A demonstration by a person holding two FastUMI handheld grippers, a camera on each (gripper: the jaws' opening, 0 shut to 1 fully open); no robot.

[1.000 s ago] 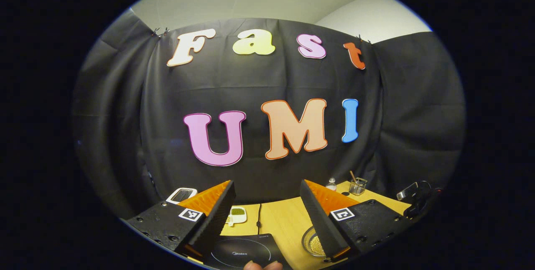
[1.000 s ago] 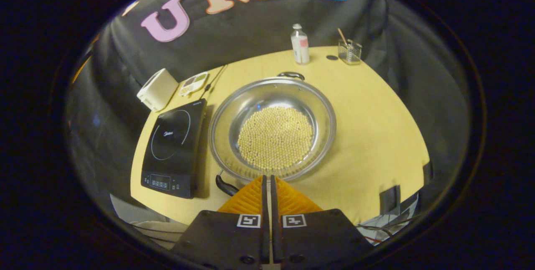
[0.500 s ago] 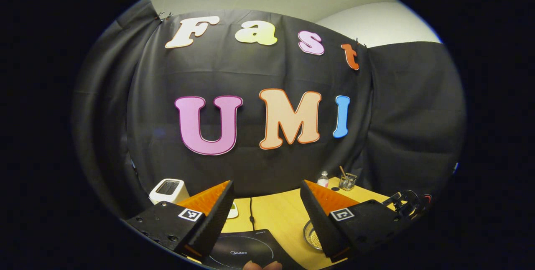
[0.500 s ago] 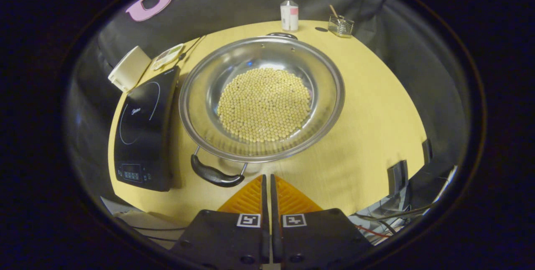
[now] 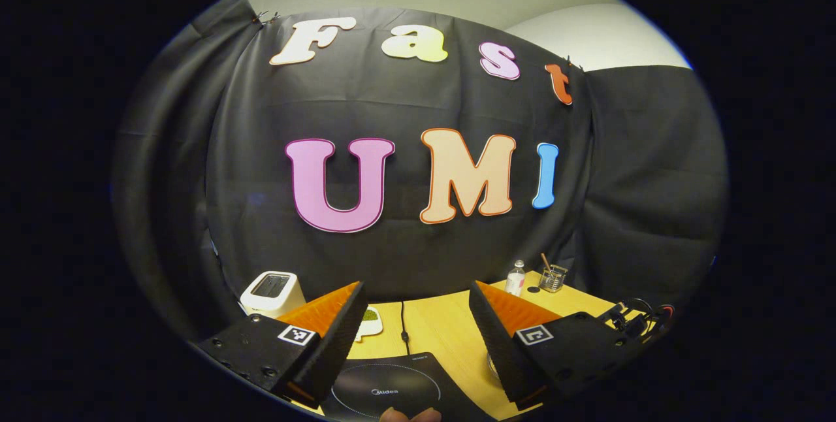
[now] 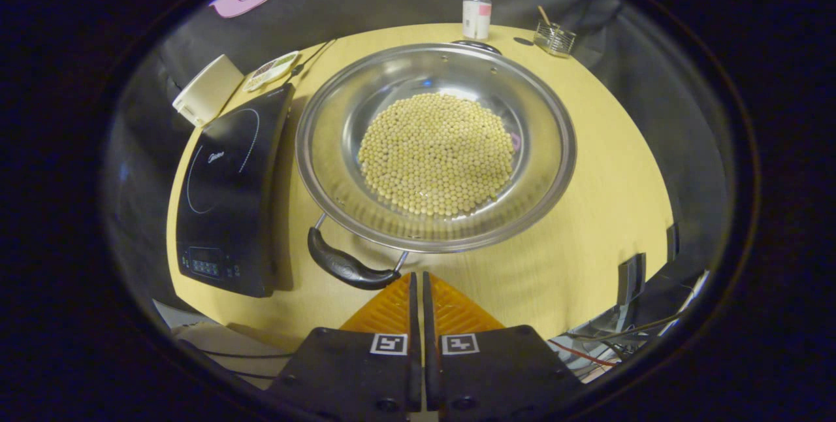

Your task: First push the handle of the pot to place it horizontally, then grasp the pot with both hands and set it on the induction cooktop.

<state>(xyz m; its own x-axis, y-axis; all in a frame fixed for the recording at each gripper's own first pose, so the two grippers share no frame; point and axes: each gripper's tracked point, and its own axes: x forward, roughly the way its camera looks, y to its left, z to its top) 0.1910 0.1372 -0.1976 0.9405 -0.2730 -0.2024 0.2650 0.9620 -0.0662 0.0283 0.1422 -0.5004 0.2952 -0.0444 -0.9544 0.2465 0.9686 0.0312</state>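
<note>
Pot (image 6: 436, 147) beside induction cooktop (image 6: 228, 180), right gripper (image 6: 418, 278) closed near handle (image 6: 349, 266)

A white toaster (image 6: 208, 89) sits upper left; a small bottle (image 6: 476, 3) and a glass jar (image 6: 554, 38) stand at the top of the surface (image 6: 607, 167)

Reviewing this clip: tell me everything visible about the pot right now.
The pot is a wide, shallow, shiny metal pan with a flared rim, seen from above in the right gripper view. Small round yellowish beans cover its bottom. A dark loop handle on wire arms sticks out at the near side, just ahead of the right gripper, whose fingers are together; contact cannot be told. A second handle shows at the far rim. It stands upright on the table, beside the induction cooktop, not on it.
</note>
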